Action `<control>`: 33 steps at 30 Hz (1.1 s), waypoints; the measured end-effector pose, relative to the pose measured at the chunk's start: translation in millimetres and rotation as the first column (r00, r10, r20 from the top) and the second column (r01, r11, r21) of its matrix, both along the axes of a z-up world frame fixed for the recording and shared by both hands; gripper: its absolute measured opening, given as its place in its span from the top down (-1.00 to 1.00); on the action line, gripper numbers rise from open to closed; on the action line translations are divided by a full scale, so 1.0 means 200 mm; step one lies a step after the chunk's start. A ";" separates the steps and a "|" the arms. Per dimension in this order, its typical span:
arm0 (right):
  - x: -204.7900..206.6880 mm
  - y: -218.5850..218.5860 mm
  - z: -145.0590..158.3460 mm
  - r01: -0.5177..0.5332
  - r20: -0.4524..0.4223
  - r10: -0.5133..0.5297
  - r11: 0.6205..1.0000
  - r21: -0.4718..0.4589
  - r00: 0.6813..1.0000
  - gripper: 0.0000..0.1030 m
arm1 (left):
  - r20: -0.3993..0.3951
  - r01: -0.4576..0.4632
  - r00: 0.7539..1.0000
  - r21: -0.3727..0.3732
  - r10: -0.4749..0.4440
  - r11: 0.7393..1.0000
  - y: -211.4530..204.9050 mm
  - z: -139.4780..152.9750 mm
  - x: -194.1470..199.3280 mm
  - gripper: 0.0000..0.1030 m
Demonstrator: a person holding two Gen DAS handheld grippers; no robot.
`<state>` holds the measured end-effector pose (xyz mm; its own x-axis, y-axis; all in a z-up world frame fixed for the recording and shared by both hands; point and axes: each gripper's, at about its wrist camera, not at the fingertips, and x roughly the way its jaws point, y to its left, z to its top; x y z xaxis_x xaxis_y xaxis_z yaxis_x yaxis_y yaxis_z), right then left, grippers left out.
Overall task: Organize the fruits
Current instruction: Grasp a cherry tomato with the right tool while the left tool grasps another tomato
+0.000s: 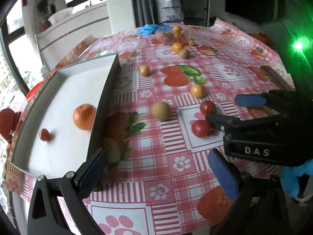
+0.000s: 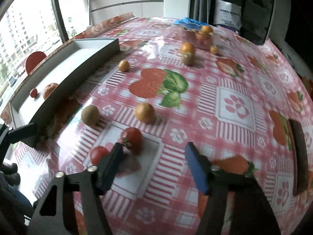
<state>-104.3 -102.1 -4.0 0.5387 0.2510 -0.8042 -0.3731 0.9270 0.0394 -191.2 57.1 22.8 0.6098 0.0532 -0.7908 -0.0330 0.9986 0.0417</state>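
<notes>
Left wrist view: the left gripper (image 1: pixel 156 176) hangs over the pink checked tablecloth (image 1: pixel 168 186) with its jaws spread wide and nothing between them. Its left finger sits close to the dark wall of the tray (image 1: pixel 109 90). On the tray's white floor lie a mandarin (image 1: pixel 84 116) against that wall and a small red tomato (image 1: pixel 44 134) well apart from it. On the cloth, near the tray, rests a brown kiwi (image 1: pixel 160 111); to its right are two cherry tomatoes (image 1: pixel 201 128), one behind the other. The right gripper (image 1: pixel 227 109) reaches in from the right, jaws apart, and the farther tomato (image 1: pixel 207 107) lies between its blue pad and its black finger, untouched as far as can be seen. Farther back lie yellow-orange fruits (image 1: pixel 197 91) and more by a clear bag (image 1: pixel 172 36).

Right wrist view: the right gripper (image 2: pixel 154 160) has its jaws parted over bare cloth. One tomato (image 2: pixel 132 140) lies just at the tip of its left finger, the other tomato (image 2: pixel 99 154) outside that finger. No fruit is gripped. The kiwi (image 2: pixel 90 115) and a yellow fruit (image 2: pixel 145 112) lie beyond, and the tray (image 2: pixel 78 74) stands at the left.
</notes>
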 end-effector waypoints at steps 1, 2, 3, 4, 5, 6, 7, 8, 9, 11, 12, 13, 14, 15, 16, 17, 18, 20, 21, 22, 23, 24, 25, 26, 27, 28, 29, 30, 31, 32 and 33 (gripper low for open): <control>0.01 0.01 0.00 -0.007 0.002 0.007 1.000 0.005 1.000 0.02 | -0.004 -0.006 1.000 -0.005 0.006 1.000 0.01 -0.01 0.00 -0.99; 0.01 0.02 0.00 -0.011 0.003 0.011 1.000 0.007 1.000 0.14 | -0.008 -0.008 1.000 -0.010 0.008 1.000 0.01 -0.01 0.00 -0.99; 0.02 0.02 0.00 -0.010 0.005 0.010 1.000 0.010 1.000 0.17 | -0.007 -0.005 1.000 -0.010 0.005 1.000 0.01 -0.01 0.00 -0.99; 0.02 0.02 0.00 -0.008 0.005 0.008 1.000 0.015 1.000 0.24 | -0.009 -0.006 1.000 -0.005 0.006 1.000 0.00 -0.01 0.00 -0.99; 0.02 0.01 0.01 -0.006 0.005 0.005 1.000 0.027 1.000 0.39 | -0.011 -0.006 1.000 -0.003 0.005 1.000 0.00 -0.01 0.00 -0.99; 0.03 0.00 0.01 -0.004 0.001 0.004 0.999 0.041 1.000 0.52 | -0.014 -0.005 1.000 -0.003 0.005 1.000 -0.01 -0.01 0.01 -0.99; 0.03 -0.03 0.01 0.000 -0.008 0.001 0.998 0.067 1.000 0.56 | -0.016 -0.005 1.000 -0.005 0.005 1.000 -0.02 -0.01 0.01 -0.99; 0.03 -0.05 0.01 0.007 -0.014 -0.006 0.996 0.084 1.000 0.56 | -0.020 -0.006 1.000 -0.008 0.006 1.000 -0.02 -0.01 0.02 -0.99; 0.03 -0.07 0.02 0.016 -0.016 -0.015 0.995 0.096 1.000 0.56 | -0.023 -0.007 1.000 -0.012 0.007 1.000 -0.03 -0.01 0.03 -0.99; 0.01 -0.14 0.02 0.034 -0.018 -0.032 0.993 0.113 0.999 0.56 | -0.029 -0.012 1.000 -0.017 0.012 1.000 -0.04 -0.01 0.05 -0.99; 0.00 -0.17 0.03 0.042 -0.017 -0.040 0.992 0.120 0.999 0.56 | -0.029 -0.014 0.999 -0.021 0.014 1.000 -0.06 -0.01 0.06 -0.99; -0.01 -0.22 0.04 0.055 -0.018 -0.053 0.990 0.127 0.998 0.56 | -0.028 -0.014 1.000 -0.026 0.013 1.000 -0.06 0.00 0.06 -0.99; -0.02 -0.26 0.05 0.067 -0.020 -0.065 0.989 0.132 0.998 0.56 | -0.026 -0.013 1.000 -0.032 0.012 0.999 -0.08 0.01 0.08 -0.99; -0.02 -0.29 0.05 0.081 -0.023 -0.078 0.987 0.139 0.997 0.56 | -0.026 -0.013 1.000 -0.036 0.012 0.999 -0.09 0.01 0.09 -0.99; -0.03 -0.33 0.05 0.097 -0.030 -0.093 0.984 0.149 0.995 0.56 | -0.029 -0.012 1.000 -0.042 0.011 0.999 -0.11 0.01 0.10 -0.98; -0.04 -0.37 0.06 0.115 -0.039 -0.111 0.980 0.162 0.993 0.56 | -0.034 -0.011 0.999 -0.048 0.010 0.999 -0.12 0.01 0.11 -0.92; -0.05 -0.40 0.06 0.131 -0.046 -0.125 0.976 0.173 0.991 0.56 | -0.047 -0.009 0.999 -0.055 0.006 0.998 -0.15 0.00 0.13 -0.71; -0.07 -0.46 0.06 0.157 -0.051 -0.150 0.969 0.189 0.987 0.56 | -0.093 -0.016 0.996 -0.054 0.011 0.998 -0.18 -0.03 0.18 -0.52; -0.08 -0.48 0.07 0.163 -0.049 -0.156 0.968 0.192 0.987 0.56 | -0.110 -0.026 0.994 -0.062 0.020 0.998 -0.19 -0.05 0.19 -0.45; -0.09 -0.49 0.07 0.166 -0.046 -0.160 0.967 0.194 0.986 0.56 | -0.108 -0.038 0.994 -0.068 0.030 0.997 -0.20 -0.05 0.20 -0.45; -0.10 -0.50 0.08 0.167 -0.045 -0.161 0.966 0.196 0.986 0.56 | -0.101 -0.045 0.994 -0.072 0.038 0.996 -0.20 -0.05 0.21 -0.45; -0.10 -0.51 0.08 0.167 -0.044 -0.162 0.966 0.198 0.986 0.56 | -0.105 -0.050 0.994 -0.068 0.042 0.996 -0.21 -0.05 0.21 -0.44; -0.11 -0.51 0.08 0.167 -0.044 -0.162 0.965 0.200 0.986 0.56 | -0.105 -0.051 0.993 -0.070 0.043 0.996 -0.22 -0.05 0.22 -0.38; -0.11 -0.51 0.08 0.167 -0.045 -0.162 0.965 0.204 0.986 0.56 | -0.104 -0.052 0.994 -0.069 0.044 0.996 -0.22 -0.05 0.22 -0.32; -0.12 -0.52 0.08 0.167 -0.046 -0.161 0.964 0.207 0.986 0.56 | -0.100 -0.047 0.994 -0.071 0.040 0.996 -0.23 -0.04 0.23 -0.07; -0.12 -0.51 0.08 0.167 -0.049 -0.160 0.963 0.211 0.986 0.56 | -0.093 -0.040 0.995 -0.074 0.033 0.996 -0.23 -0.04 0.23 0.29; -0.13 -0.51 0.08 0.166 -0.051 -0.159 0.963 0.212 0.986 0.56 | -0.092 -0.031 0.995 -0.080 0.024 0.996 -0.23 -0.03 0.23 0.45; -0.14 -0.52 0.08 0.166 -0.052 -0.158 0.963 0.212 0.986 0.56 | -0.097 -0.026 0.995 -0.091 0.017 0.995 -0.23 -0.03 0.23 0.48; -0.15 -0.51 0.08 0.165 -0.053 -0.157 0.963 0.212 0.986 0.56 | -0.100 -0.025 0.995 -0.113 0.014 0.993 -0.22 -0.03 0.23 0.48; -0.15 -0.51 0.08 0.163 -0.055 -0.155 0.964 0.212 0.986 0.56 | -0.101 -0.024 0.995 -0.139 0.010 0.990 -0.20 -0.02 0.23 0.48; -0.16 -0.51 0.08 0.163 -0.055 -0.155 0.964 0.210 0.986 0.56 | -0.102 -0.026 0.995 -0.163 0.009 0.986 -0.19 -0.02 0.22 0.48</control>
